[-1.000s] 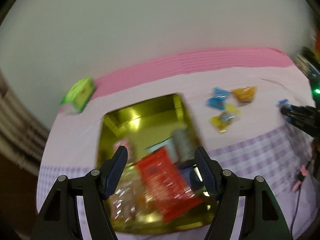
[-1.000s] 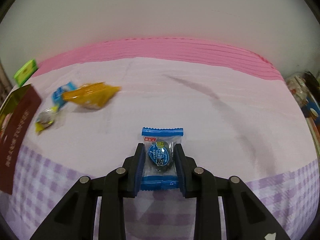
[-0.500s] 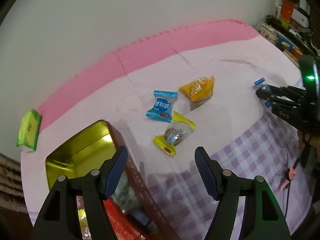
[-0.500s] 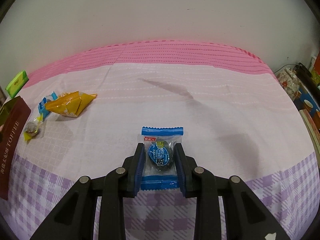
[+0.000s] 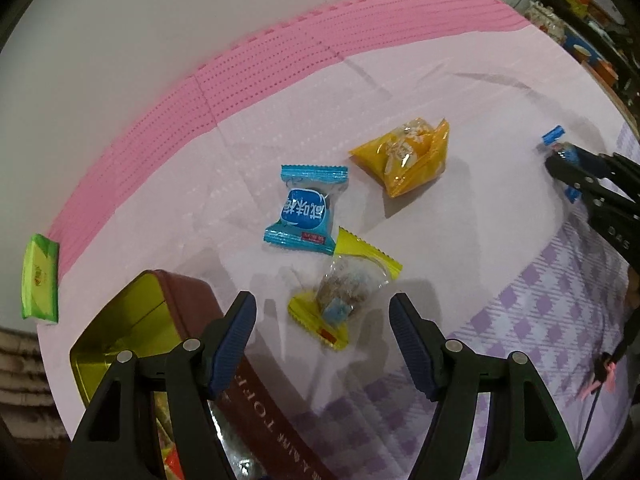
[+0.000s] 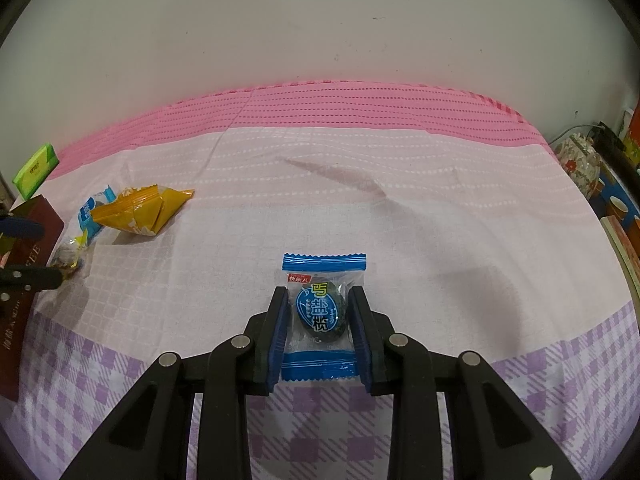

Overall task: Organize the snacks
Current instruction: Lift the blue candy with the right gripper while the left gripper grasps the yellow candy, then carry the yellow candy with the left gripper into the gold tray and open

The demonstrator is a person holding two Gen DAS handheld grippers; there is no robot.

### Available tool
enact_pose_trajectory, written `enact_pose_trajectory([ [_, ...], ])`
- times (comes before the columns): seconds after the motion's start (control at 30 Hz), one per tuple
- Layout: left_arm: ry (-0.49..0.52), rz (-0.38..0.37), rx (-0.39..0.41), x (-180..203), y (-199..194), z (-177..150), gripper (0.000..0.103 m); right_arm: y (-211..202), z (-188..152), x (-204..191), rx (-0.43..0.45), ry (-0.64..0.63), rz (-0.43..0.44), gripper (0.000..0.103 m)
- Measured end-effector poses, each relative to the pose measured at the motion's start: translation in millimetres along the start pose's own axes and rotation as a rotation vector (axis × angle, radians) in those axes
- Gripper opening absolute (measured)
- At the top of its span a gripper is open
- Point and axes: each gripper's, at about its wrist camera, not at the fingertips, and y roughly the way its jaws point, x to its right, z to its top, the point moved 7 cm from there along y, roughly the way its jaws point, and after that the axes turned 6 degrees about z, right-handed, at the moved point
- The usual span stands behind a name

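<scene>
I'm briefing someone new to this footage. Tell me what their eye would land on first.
First, the blue-wrapped candy clamped in the right hand-held gripper above the checked tablecloth. Next, the open left hand-held gripper poised around a yellow-ended candy, with a blue candy and an orange packet just beyond. An open gold-lined tin sits at lower left.

Your tin (image 5: 120, 322) shows shiny gold metal inside. The wrappers (image 5: 306, 212) are glossy plastic film, the cloth (image 6: 400, 208) matt woven fabric, and your fingers (image 6: 278, 338) have ribbed blue pads.
</scene>
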Motion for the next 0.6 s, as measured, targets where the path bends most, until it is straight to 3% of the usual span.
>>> enact_pose_trajectory([
  [0.23, -0.024, -0.025, -0.024, 6, 12, 12, 0.061, 1, 1, 0, 0.0, 0.003, 0.006, 0.028],
  [0.4, -0.065, -0.057, -0.043, 7, 18, 16, 0.04, 0, 1, 1, 0.0, 0.004, 0.007, 0.029],
  [0.6, -0.128, -0.085, -0.06, 2, 18, 7, 0.03, 0, 1, 1, 0.0, 0.004, 0.008, 0.029],
])
